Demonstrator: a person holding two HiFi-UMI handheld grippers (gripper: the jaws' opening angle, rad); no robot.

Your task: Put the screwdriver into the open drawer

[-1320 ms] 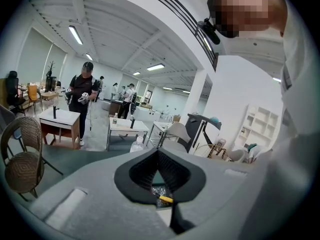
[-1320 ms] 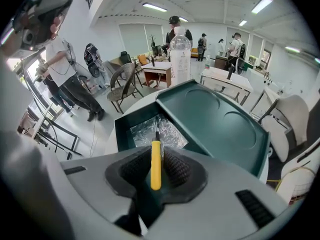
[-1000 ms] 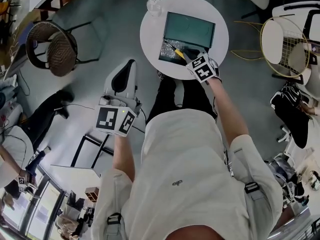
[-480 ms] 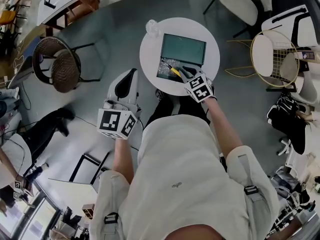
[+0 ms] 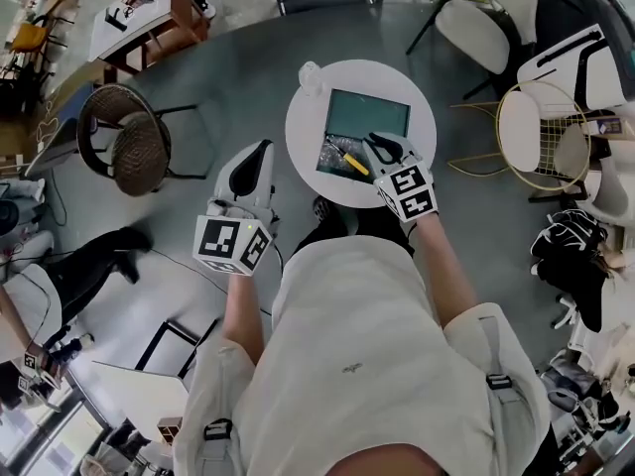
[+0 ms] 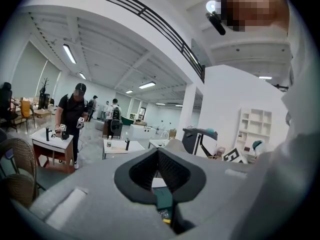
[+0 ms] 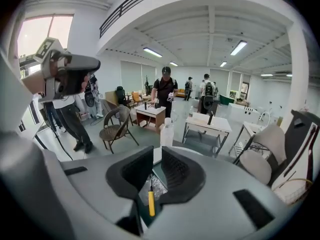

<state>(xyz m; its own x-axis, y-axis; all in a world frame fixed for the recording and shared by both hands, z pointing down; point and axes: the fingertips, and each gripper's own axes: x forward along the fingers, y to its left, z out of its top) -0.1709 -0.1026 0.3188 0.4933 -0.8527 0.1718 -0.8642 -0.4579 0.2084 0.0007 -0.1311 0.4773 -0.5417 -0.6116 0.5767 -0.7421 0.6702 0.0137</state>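
Observation:
A yellow-handled screwdriver [image 5: 353, 163] lies in the open drawer [image 5: 335, 159] of a dark green box [image 5: 367, 117] on a round white table [image 5: 422, 102], among crinkled clear wrapping. My right gripper [image 5: 382, 148] hovers just right of it, jaws slightly apart and holding nothing. Through the gap in the right gripper view [image 7: 157, 156] I see the screwdriver [image 7: 150, 204] below. My left gripper [image 5: 260, 149] hangs over the floor left of the table, its pads meeting at the tips [image 6: 158, 153].
A clear bottle [image 5: 310, 75] stands at the table's far left edge. A wicker chair [image 5: 129, 142] is to the left, a white wire chair [image 5: 546, 127] to the right, and a wooden desk [image 5: 139, 18] at the far left. People stand across the room.
The right gripper has come off the screwdriver and shifted right and back. The screwdriver stays lying in the drawer. The left gripper has hardly moved.

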